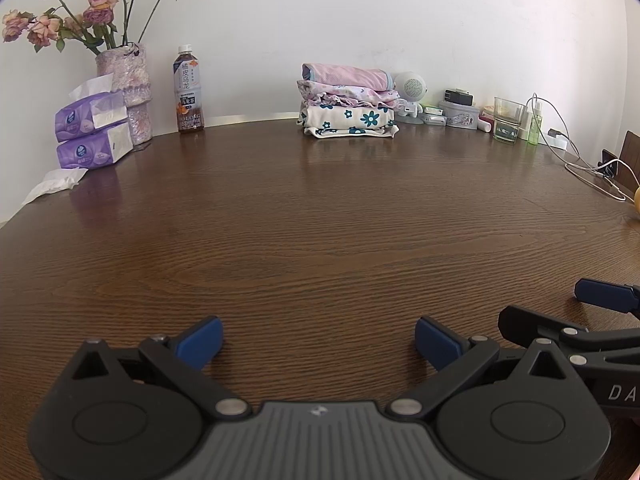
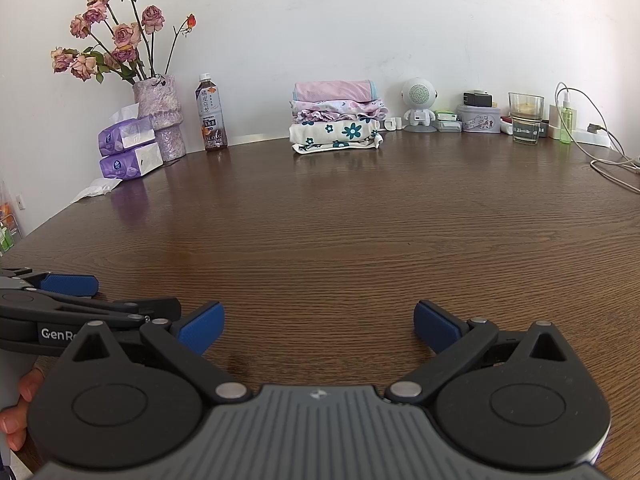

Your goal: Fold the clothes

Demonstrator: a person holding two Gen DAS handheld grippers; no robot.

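folded clothes (image 2: 336,118) sit stacked far beyond both open claws (image 2: 318,326).

We saw both views evenly and brightly lit by soft, daylight-like light, with no hard shadows. The table (image 1: 320,216) carried a mild sheen, and faint reflections of the clothes (image 1: 349,100) and tissue packs (image 2: 130,152) showed on it. Fisheye bending curved the table's far edge and darkened the upper corners. Focus was sharp throughout; the wall (image 2: 360,20) looked slightly washed out.
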